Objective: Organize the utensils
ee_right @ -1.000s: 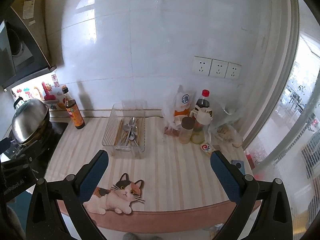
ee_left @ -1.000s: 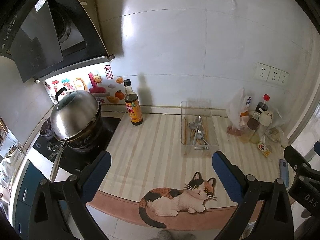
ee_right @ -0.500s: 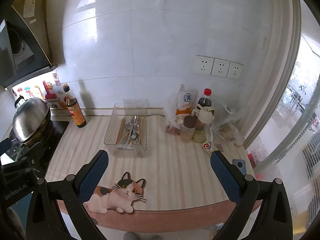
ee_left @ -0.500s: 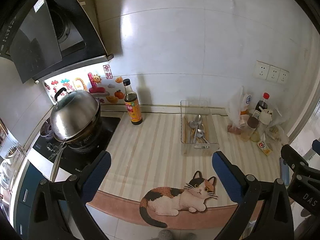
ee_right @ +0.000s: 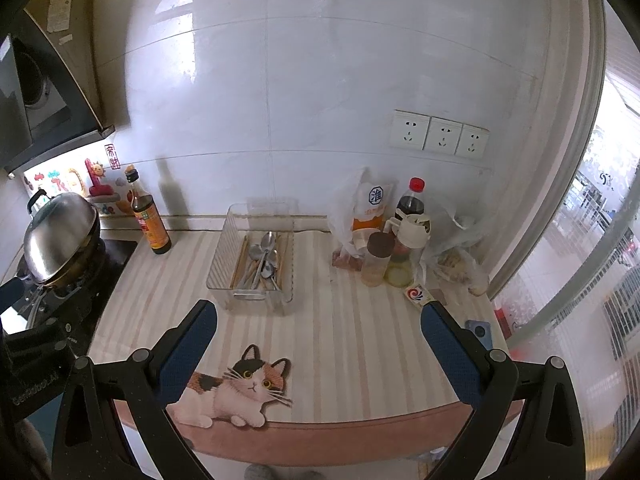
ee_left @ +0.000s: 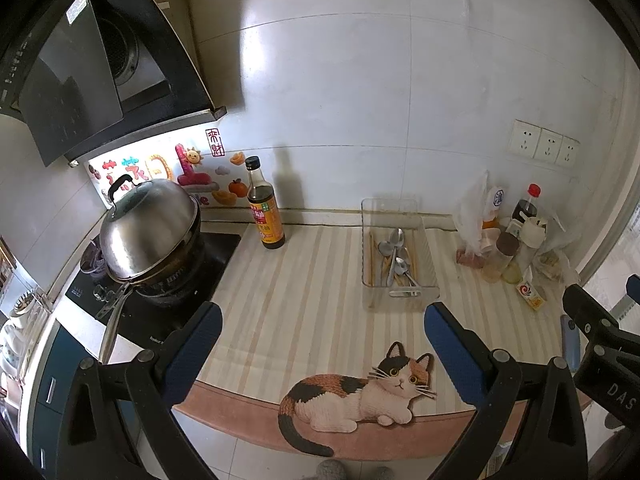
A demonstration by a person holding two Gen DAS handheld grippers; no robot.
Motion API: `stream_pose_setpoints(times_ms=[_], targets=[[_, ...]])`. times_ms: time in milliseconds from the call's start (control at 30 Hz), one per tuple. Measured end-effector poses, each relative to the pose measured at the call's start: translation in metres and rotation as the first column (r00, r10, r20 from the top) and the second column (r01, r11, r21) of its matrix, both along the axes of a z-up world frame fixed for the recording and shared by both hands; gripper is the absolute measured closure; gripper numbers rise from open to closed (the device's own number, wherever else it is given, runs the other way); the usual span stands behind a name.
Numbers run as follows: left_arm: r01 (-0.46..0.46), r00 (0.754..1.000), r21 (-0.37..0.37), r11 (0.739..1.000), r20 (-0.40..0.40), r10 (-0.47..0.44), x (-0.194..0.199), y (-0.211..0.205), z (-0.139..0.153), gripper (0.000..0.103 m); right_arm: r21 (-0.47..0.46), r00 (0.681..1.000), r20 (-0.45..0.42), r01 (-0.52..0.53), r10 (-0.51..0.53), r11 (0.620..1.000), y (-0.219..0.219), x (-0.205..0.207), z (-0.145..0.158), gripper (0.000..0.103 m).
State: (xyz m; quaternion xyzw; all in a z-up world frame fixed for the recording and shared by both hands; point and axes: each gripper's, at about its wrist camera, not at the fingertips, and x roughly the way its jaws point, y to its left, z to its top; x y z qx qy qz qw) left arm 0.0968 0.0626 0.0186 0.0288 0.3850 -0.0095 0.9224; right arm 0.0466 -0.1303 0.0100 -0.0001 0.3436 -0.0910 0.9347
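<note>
A clear plastic tray point(ee_left: 430, 264) point(ee_right: 224, 248) stands on the striped counter near the back wall. It holds several metal spoons point(ee_left: 394, 240) point(ee_right: 267, 242) and wooden chopsticks point(ee_left: 370, 258) point(ee_right: 239, 260) mixed together. My left gripper point(ee_left: 320, 322) is open and empty, held above the counter's front edge, well short of the tray. My right gripper point(ee_right: 318, 322) is open and empty too, in front of the tray and to its right. The right gripper's body shows at the right edge of the left wrist view point(ee_left: 600, 336).
A soy sauce bottle point(ee_left: 265, 210) point(ee_right: 150, 220) stands left of the tray. A lidded steel pot point(ee_left: 150, 232) point(ee_right: 60, 236) sits on the black cooktop. Bottles, jars and plastic bags point(ee_right: 400, 240) cluster at the right. A cat-shaped mat point(ee_left: 360, 392) point(ee_right: 236, 388) lies at the front edge.
Both grippers have drifted slightly closer to the counter and a little to the left. Both stay open and empty. Nothing on the counter has moved.
</note>
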Motion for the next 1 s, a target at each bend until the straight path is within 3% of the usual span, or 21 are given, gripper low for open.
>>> stream_pose_setpoints(times_ms=[1000], targets=[[-0.01, 1.0, -0.007, 1.0, 0.0, 0.01, 0.0043, 0.0037, 0.0005, 0.0, 0.001, 1.0, 0.001, -0.018, 0.018, 1.0, -0.0057, 0.008, 0.0016, 0.0]])
